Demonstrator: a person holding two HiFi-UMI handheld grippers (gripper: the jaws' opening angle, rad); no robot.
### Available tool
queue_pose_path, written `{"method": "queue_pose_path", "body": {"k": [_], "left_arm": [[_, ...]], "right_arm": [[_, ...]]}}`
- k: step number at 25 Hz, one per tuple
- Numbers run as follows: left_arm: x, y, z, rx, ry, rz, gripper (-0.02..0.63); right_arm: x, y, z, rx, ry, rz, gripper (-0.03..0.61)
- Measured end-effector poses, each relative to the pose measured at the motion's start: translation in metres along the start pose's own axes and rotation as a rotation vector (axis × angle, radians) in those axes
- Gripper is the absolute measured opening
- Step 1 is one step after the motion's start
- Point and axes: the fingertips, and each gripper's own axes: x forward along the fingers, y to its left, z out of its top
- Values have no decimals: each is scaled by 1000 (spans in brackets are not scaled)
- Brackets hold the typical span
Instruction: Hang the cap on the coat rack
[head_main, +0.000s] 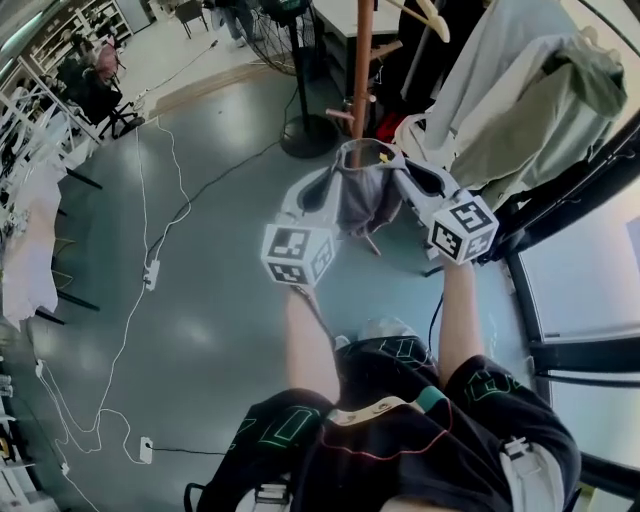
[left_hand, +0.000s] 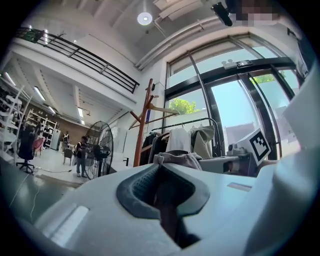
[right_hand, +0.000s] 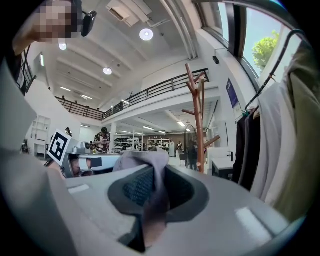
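Note:
A grey-mauve cap (head_main: 358, 200) hangs in the air between my two grippers, just in front of the wooden coat rack (head_main: 360, 60). My left gripper (head_main: 332, 178) is shut on the cap's left edge, and its fabric (left_hand: 167, 205) fills the jaws in the left gripper view. My right gripper (head_main: 400, 176) is shut on the cap's right edge, with cloth (right_hand: 152, 200) pinched between its pads. The coat rack (left_hand: 144, 125) stands ahead in the left gripper view, its pegs above jaw height. In the right gripper view the coat rack (right_hand: 199, 120) rises slightly to the right.
A standing fan (head_main: 300, 110) is left of the rack's base. Garments (head_main: 520, 100) hang on a rail to the right, beside glass doors (head_main: 590, 290). Cables and a power strip (head_main: 151, 275) lie on the grey floor at left.

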Motion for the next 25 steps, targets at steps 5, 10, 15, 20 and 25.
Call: {"method": "queue_pose_path", "body": {"k": [5, 10, 15, 20, 25], "left_arm": [[42, 6, -9, -19, 9, -30, 22], [86, 18, -17, 3, 30, -29, 22], [129, 24, -15, 29, 45, -18, 23], [163, 41, -24, 9, 66, 23, 23], [185, 60, -50, -5, 127, 102, 23]], "right_arm": [[14, -34, -5, 21, -2, -36, 69], [37, -75, -14, 53, 6, -40, 69], [63, -112, -12, 77, 3, -24, 69], [88, -143, -20, 102, 20, 17, 69], [112, -167, -41, 108, 82, 85, 69]]}}
